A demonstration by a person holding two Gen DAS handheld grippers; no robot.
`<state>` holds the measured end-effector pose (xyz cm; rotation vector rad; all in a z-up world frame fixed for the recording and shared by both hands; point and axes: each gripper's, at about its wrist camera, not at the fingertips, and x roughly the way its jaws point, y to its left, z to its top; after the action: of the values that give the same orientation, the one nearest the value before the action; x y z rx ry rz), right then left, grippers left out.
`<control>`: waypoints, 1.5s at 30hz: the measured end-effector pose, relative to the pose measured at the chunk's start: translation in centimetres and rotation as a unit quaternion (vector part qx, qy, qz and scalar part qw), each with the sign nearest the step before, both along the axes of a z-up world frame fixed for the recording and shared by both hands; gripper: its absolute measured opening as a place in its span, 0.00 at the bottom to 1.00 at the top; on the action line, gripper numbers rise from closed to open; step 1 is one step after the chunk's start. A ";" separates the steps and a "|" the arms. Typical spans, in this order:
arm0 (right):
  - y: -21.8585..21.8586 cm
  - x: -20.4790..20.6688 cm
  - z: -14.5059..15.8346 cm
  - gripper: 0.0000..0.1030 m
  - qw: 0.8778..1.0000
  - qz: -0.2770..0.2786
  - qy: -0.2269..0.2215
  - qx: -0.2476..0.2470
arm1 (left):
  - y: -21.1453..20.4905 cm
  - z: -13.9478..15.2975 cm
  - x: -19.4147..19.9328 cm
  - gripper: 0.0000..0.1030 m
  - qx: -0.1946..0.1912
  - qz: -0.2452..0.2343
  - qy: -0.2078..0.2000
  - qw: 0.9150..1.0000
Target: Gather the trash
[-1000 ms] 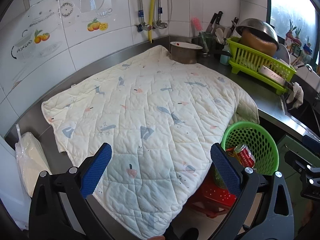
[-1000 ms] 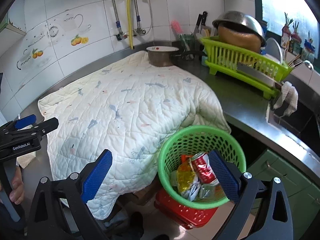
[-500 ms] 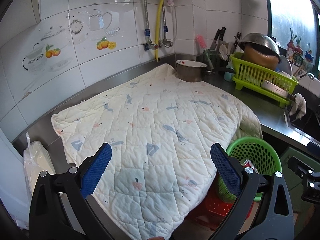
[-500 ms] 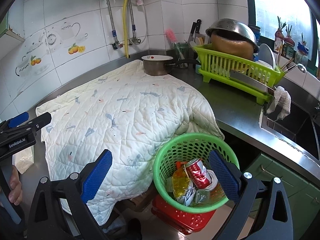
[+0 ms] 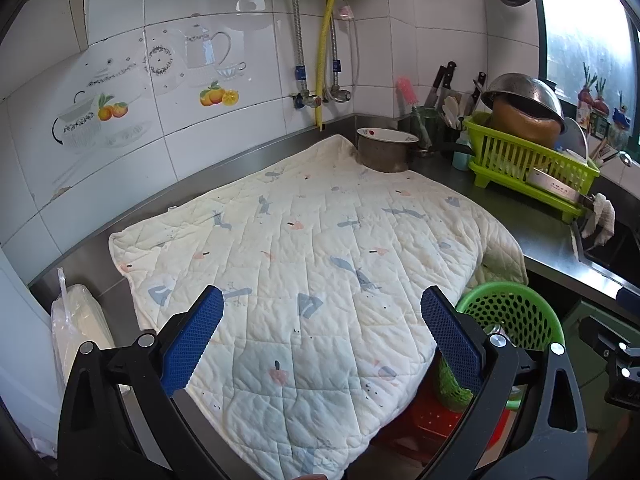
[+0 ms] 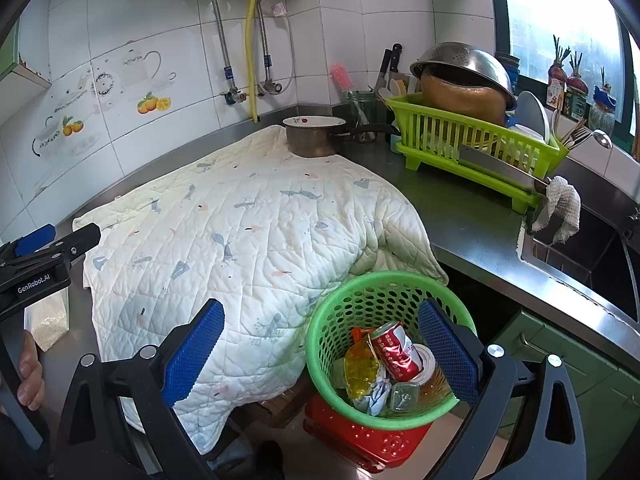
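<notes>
Green basket holds the trash; both tongs released and empty, so scan the quilt-covered desk for leftovers.

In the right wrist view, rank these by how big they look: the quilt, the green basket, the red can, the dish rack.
1. quilt, by far the largest.
2. green basket and dish rack look about alike; the basket sits nearer the camera, so I won't rank them.
3. red can, smallest, lying inside the basket.
</notes>
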<state>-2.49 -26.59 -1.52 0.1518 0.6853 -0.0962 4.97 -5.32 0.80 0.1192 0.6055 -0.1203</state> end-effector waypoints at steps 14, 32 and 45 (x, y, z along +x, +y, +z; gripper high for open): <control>-0.1 0.1 0.2 0.92 1.000 -0.001 0.001 -0.003 | -0.2 0.1 0.0 0.95 0.000 -0.003 0.001 1.000; 0.2 0.5 0.3 0.92 1.000 0.003 0.000 0.001 | -0.1 0.2 0.1 0.95 0.001 -0.003 0.001 1.000; 0.1 0.5 0.3 0.92 1.000 0.005 0.000 0.001 | -0.1 0.2 0.2 0.95 0.001 -0.004 0.000 1.000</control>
<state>-2.02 -26.47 -1.24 0.1501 0.6864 -0.0871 5.14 -5.40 1.02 0.1235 0.6060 -0.1265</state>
